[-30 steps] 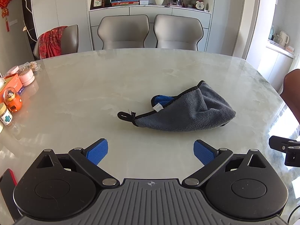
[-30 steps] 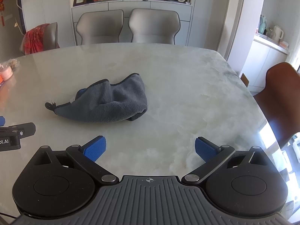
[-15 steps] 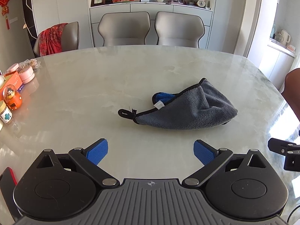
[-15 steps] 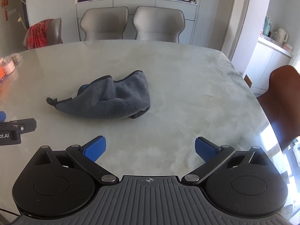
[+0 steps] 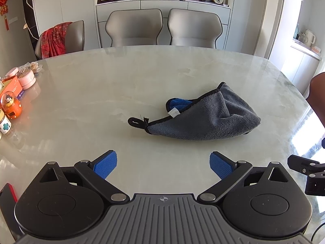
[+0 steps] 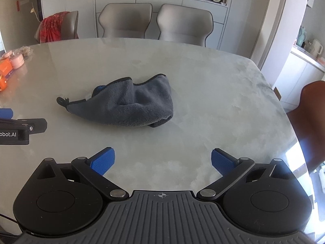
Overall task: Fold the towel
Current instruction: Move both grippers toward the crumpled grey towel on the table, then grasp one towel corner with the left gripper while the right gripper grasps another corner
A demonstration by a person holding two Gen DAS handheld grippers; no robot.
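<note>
Both grippers, left gripper and right gripper, have crept nearer the crumpled grey towel on the worktop, jaws wide open, folding not begun

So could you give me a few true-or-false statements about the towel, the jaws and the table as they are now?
1. The towel lies crumpled on the table. True.
2. The left gripper clamps the towel. False: its jaws are open, short of it.
3. The right gripper holds nothing. True.
4. The towel is red. False: grey, with blue showing inside.
5. A black loop sticks out at one corner. True.
</note>
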